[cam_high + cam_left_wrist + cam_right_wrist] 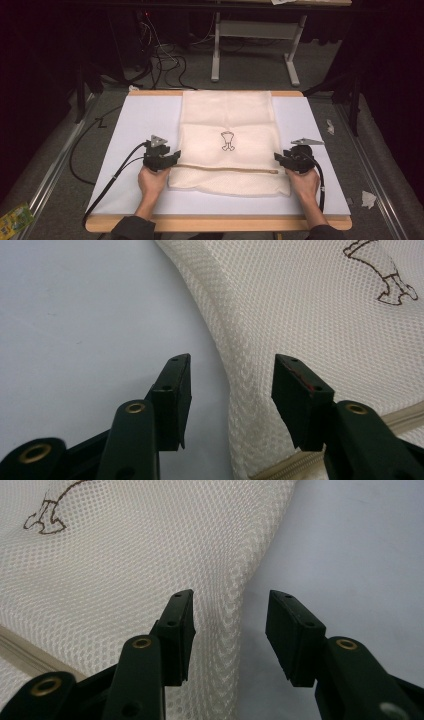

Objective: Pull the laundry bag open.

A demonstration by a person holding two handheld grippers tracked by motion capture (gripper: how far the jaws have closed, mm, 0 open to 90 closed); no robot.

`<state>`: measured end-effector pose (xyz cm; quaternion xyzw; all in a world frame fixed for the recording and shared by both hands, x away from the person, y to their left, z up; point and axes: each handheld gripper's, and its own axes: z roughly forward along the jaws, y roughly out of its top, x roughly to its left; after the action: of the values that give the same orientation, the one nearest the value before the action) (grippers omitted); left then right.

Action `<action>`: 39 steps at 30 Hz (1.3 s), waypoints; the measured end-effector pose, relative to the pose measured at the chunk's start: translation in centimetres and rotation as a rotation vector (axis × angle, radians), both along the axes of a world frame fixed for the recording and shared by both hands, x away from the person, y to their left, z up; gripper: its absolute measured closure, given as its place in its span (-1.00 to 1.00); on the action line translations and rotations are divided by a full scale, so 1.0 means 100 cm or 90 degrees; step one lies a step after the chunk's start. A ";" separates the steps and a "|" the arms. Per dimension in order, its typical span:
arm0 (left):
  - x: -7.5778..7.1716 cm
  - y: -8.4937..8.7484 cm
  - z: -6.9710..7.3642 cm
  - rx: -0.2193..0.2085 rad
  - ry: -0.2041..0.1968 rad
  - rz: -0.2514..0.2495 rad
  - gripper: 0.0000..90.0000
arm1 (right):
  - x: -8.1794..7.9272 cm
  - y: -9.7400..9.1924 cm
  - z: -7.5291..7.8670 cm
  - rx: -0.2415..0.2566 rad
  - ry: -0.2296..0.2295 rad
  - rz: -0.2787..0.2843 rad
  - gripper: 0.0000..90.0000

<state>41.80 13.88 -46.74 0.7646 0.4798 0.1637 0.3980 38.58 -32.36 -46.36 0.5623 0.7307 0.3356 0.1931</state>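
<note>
1. Mesh laundry bag lies flat on the white board, centred, with its far edge at 12 o'clock reaching the board's far edge. A fold line crosses it near the middle, so it looks doubled over once, and I judge that fold done.
2. Zipper runs straight across near the bag's 6 o'clock edge; a small dark outline print sits just above it, toward 12 o'clock.
3. Left gripper sits at the bag's 9 o'clock edge, jaws parted and gripping nothing; in the left gripper view the mesh edge runs through the gap, 1 jaw over the board, 1 over the mesh.
4. Right gripper mirrors it at the 3 o'clock edge: jaws apart, holding nothing, the mesh edge rising between them in the right gripper view.
5. Both claws appear let go of the fabric, so what is left is likely another fold or smoothing.
6. Hard to tell: whether the zipper is fully shut, whether anything is inside the bag, and how many layers lie under the fold. The print is too small to identify.
</note>
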 end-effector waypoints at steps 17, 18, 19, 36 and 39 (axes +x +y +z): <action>-0.032 -0.003 0.000 0.032 -0.049 -0.038 0.09 | -0.026 -0.002 0.003 0.026 -0.026 0.008 0.19; -0.034 -0.004 0.000 0.031 -0.051 -0.042 0.09 | -0.029 -0.003 0.004 0.024 -0.024 0.009 0.19; -0.034 -0.004 0.000 0.031 -0.051 -0.042 0.08 | -0.031 -0.004 0.003 0.024 -0.025 0.011 0.19; -0.054 -0.043 0.008 0.014 -0.029 -0.118 0.03 | -0.052 -0.021 -0.009 0.058 -0.025 0.002 0.21; -0.055 -0.055 0.013 0.011 -0.032 -0.137 0.02 | -0.051 -0.018 -0.010 0.061 -0.028 0.005 0.21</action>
<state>36.30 8.36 -45.44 0.8108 0.3835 0.1435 0.4182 33.47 -34.19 -47.32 0.5606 0.7114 0.3832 0.1810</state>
